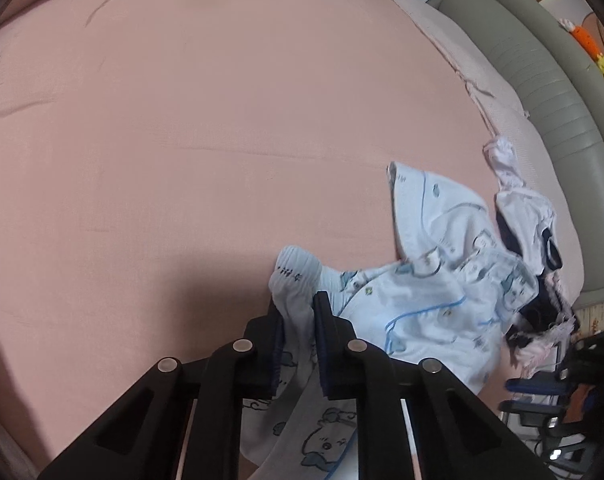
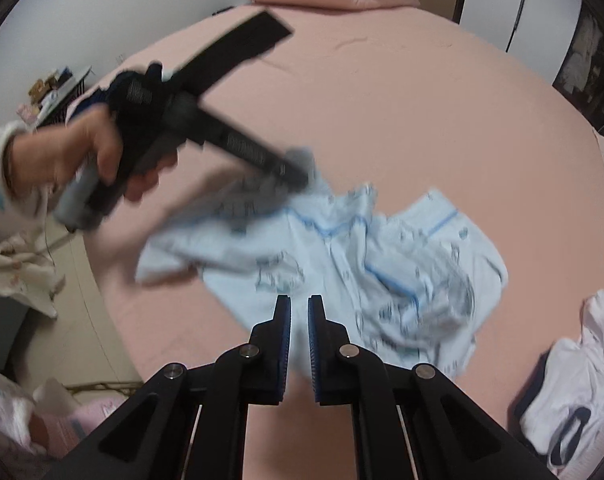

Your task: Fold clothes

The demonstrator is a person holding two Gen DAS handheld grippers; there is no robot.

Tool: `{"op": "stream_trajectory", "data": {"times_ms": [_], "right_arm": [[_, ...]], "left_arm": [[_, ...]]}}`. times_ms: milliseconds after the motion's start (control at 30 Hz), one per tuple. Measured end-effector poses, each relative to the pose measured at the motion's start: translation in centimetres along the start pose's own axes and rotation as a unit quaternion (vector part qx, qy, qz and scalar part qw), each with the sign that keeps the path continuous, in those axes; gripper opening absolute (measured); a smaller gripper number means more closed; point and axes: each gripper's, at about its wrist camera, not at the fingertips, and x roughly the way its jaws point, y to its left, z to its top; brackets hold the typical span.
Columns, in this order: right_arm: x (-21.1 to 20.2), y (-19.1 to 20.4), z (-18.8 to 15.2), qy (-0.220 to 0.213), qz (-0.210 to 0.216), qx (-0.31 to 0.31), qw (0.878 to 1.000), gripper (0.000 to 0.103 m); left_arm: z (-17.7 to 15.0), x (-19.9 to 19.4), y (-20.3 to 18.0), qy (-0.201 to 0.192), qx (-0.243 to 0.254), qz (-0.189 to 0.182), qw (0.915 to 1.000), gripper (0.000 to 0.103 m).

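Left wrist view: our left gripper (image 1: 297, 312) fingers pinch the pale blue garment (image 1: 422, 300); right gripper (image 2: 298, 312) fingers clamp its edge nearest us on the bed (image 1: 181, 120).

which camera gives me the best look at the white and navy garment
The right wrist view: the white and navy garment lies spread at the pink bed's edge. The left wrist view shows it smaller, crumpled behind the blue pajama.
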Motion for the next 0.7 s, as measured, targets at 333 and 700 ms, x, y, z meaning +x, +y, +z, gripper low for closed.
{"op": "stream_trajectory", "data": {"times_ms": [333, 700], "right_arm": [[0.6, -5.5, -2.0, 0.014, -0.001, 0.093, 0.996, 0.008], [2.7, -3.6, 2.5, -0.03, -0.042, 0.067, 0.996, 0.065]], "left_arm": [[2.3, -2.1, -0.4, -0.032, 0.019, 0.004, 0.9993, 0.009], [3.2, -6.3, 1.7, -0.073, 0.016, -0.017, 0.9971, 0.009]]}}
